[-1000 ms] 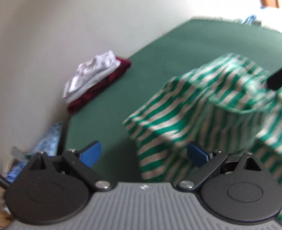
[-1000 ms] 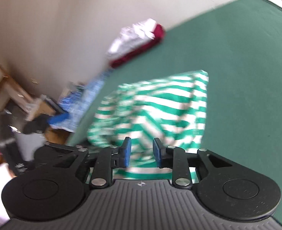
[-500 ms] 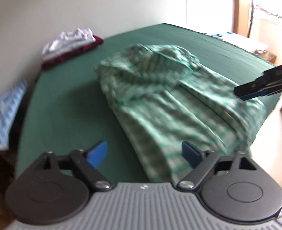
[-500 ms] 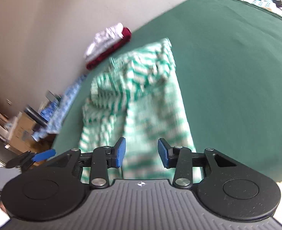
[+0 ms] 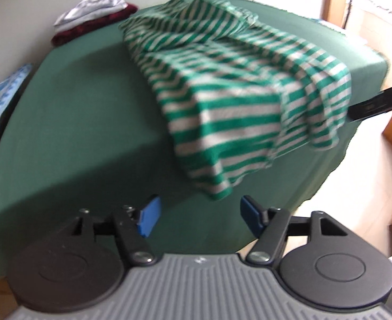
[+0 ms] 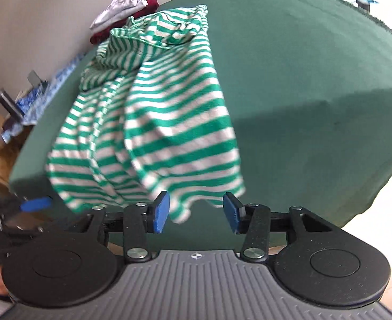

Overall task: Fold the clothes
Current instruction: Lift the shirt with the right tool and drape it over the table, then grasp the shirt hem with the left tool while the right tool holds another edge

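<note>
Striped shirt [image 5: 222,85] overhangs table [image 5: 75,112] edge — both claws agape.

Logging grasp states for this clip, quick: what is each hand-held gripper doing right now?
Left hand-held gripper: open, holding nothing; the striped shirt lies ahead of it.
Right hand-held gripper: open, holding nothing; the shirt's hem hangs just beyond its fingers.

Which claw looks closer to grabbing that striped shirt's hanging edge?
Probably the right claw: it is open, and the striped shirt hem dangles just ahead of its fingers. The left claw, also open, sits farther off.
</note>
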### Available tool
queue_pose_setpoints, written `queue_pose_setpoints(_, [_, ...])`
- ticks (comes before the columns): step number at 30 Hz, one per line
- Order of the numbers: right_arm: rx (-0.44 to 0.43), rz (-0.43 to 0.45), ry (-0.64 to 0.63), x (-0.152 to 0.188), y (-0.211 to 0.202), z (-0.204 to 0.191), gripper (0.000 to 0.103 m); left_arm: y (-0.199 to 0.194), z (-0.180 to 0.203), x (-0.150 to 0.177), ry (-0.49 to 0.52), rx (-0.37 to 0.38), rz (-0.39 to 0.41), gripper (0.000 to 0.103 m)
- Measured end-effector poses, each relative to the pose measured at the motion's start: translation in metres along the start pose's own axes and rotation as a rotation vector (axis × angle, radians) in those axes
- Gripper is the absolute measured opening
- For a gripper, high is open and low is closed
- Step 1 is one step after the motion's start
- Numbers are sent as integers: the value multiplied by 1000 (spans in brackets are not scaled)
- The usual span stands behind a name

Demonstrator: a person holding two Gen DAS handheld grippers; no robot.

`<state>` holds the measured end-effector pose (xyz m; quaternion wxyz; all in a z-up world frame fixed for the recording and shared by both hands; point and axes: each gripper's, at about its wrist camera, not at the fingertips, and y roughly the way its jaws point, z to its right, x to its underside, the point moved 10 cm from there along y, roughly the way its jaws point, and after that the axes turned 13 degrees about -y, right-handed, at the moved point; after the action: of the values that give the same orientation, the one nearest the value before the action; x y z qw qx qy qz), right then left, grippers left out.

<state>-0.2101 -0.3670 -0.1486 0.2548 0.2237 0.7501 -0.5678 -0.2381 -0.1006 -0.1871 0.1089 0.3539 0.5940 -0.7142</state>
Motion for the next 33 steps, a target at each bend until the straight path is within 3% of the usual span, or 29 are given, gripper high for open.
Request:
queue_pose_setpoints(4, [-7, 14, -65, -7, 2, 18, 50, 16, 4, -8, 29, 8, 12, 71])
queue_pose_setpoints(9, [-117, 2, -175, -7, 19, 14, 55, 34, 23, -8, 51, 67, -31, 80])
queue_pose_setpoints(13, [-209, -15, -267, -5, 35, 7, 55, 48, 33, 2, 124, 28, -71, 82])
queue_pose_setpoints(17, [-282, -34, -346, -1, 50, 1, 55, 55, 38, 4, 126, -8, -84, 80])
queue_pose_setpoints(18, [-285, -36, -363, 1, 52, -1, 54, 56, 39, 4, 129, -29, -81, 76])
queue_pose_setpoints(19, [-288, -39, -380, 2, 53, -3, 53, 55, 39, 4, 136, -61, -74, 66])
queue_pose_setpoints(20, [-292, -44, -393, 3, 53, -4, 45, 55, 40, 5, 143, -92, -67, 54])
queue_pose_setpoints(21, [-299, -49, -401, 3, 52, -6, 26, 53, 40, 4, 148, -116, -61, 28])
queue_pose_setpoints(22, [-314, -49, -388, 2, 50, -6, 17, 50, 40, 2, 151, -136, -54, 8])
queue_pose_setpoints(26, [-392, -44, -335, -4, 31, -6, 12, 30, 40, -7, 128, -167, -18, 7])
queue_pose_setpoints(33, [-564, -56, -259, -9, -7, -9, 11, -25, 57, -14, 151, -118, 25, 6])
